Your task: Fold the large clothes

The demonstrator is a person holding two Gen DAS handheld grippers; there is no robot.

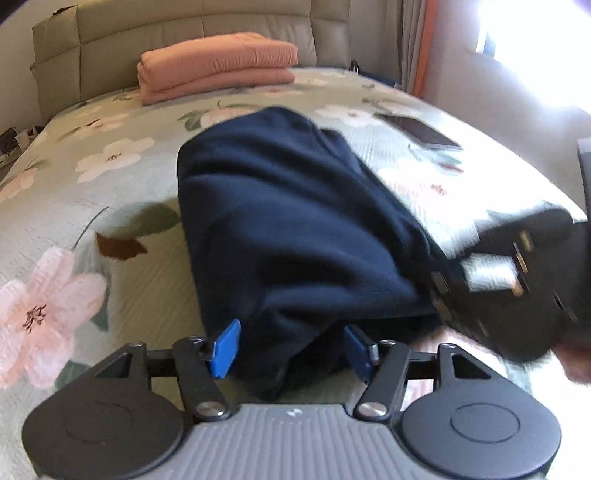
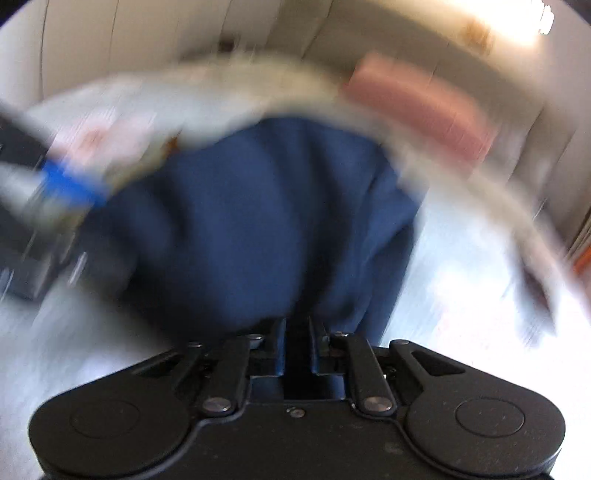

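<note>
A dark navy garment (image 1: 288,218) lies bunched on the floral bedspread (image 1: 92,177). My left gripper (image 1: 291,349) is open, its blue pads (image 1: 225,349) standing on either side of the garment's near end without pinching it. My right gripper (image 2: 297,332) is shut on the garment's edge (image 2: 266,229); this view is heavily motion-blurred. The right gripper also shows in the left wrist view (image 1: 517,291) at the garment's right corner. The left gripper's blue pad shows blurred in the right wrist view (image 2: 70,184).
A folded salmon blanket (image 1: 218,62) lies by the padded headboard (image 1: 184,26). A dark phone or tablet (image 1: 421,131) lies on the bed's right side. A curtain and bright window (image 1: 517,44) are at right. A bedside clutter sits at far left (image 1: 14,140).
</note>
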